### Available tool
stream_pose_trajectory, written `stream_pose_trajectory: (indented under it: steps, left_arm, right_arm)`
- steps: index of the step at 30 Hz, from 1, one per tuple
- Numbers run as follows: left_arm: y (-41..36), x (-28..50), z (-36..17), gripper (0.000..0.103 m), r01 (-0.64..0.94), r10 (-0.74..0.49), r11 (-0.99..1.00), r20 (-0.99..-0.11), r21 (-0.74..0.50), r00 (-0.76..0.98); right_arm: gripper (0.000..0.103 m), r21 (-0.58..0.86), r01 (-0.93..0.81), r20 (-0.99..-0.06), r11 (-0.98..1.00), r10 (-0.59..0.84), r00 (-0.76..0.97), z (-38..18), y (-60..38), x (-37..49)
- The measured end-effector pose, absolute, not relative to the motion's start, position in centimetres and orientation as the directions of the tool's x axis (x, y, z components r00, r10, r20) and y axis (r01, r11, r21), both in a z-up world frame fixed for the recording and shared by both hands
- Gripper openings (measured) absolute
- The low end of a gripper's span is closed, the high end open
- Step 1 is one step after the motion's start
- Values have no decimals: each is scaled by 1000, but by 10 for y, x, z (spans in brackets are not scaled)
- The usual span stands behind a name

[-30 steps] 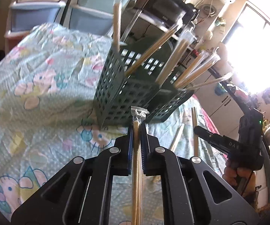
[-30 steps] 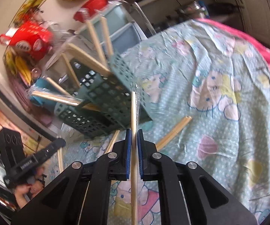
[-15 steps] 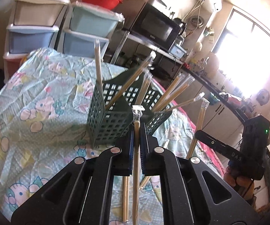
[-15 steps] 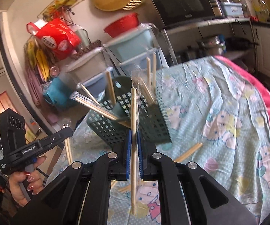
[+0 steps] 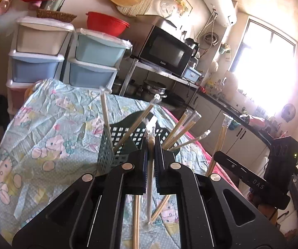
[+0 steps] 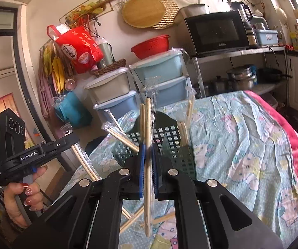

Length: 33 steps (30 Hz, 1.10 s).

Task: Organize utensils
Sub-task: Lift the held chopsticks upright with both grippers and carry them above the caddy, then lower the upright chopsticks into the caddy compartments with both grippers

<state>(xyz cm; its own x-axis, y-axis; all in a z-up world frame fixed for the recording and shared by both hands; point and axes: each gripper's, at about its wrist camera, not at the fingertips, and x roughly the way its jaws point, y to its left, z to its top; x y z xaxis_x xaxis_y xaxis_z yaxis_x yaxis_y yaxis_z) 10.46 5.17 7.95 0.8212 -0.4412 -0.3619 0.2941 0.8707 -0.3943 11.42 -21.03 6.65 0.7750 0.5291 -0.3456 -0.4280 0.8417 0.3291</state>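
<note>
- The left gripper (image 5: 150, 145) is clamped shut on one wrapped pair of chopsticks (image 5: 150, 166), held upright, with its crimped wrapper top poking above the pads and its lower end hanging below them over the tablecloth (image 5: 45, 145).
- The right gripper (image 6: 148, 155) is likewise closed tight on a second wrapped pair (image 6: 148, 145), also near upright, with clear film standing well above the sticks' tips.
- Both grippers sit just in front of the green perforated basket (image 5: 107, 153), which stands on the cloth-covered table.
- Handling, as a judgement: each pair looks very light and stiff, but the smooth cellophane sleeve is slippery and the thin sticks could pivot or slide between the pads. Holding near the middle, as now, seems the best grip for control, and a firm pinch should not harm them.
- Count in the basket: from the left wrist view roughly six or seven wrapped pairs lean out of it at different angles; overlap makes an exact number uncertain.
- Count on the table: at least three or four loose pairs (image 6: 161, 219) lie on the cloth below the grippers, partly hidden by the black gripper bodies.
- Held: two pairs, one per gripper.
</note>
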Motion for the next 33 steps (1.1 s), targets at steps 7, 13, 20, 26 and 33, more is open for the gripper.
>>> stream_pose_trajectory:
  steps: [7,13,20,26,33]
  left_arm:
    - [57,102,102,3,302,-428,876,-316,-376,847]
    - [60,103,125,3,311,-412,887,-283,-341,866]
    - [68,105,150,3,307,-388,897,-232,-319,892]
    - [72,111,168,3,296,-361,910,-204,-292,910]
    - [76,119,180,3,269,-321,926,-182,-263,929]
  right_arm:
    - [7,298,-460,-299,836,539,787,84,-202,115]
    - [7,276,-475,-249,836,539,805,100,-197,118]
    - [7,246,-484,-209,840,534,819,117,-191,126]
    - [7,231,-485,-172,843,526,833,129,-187,134]
    - [7,195,-489,-120,850,515,848,145,-184,142]
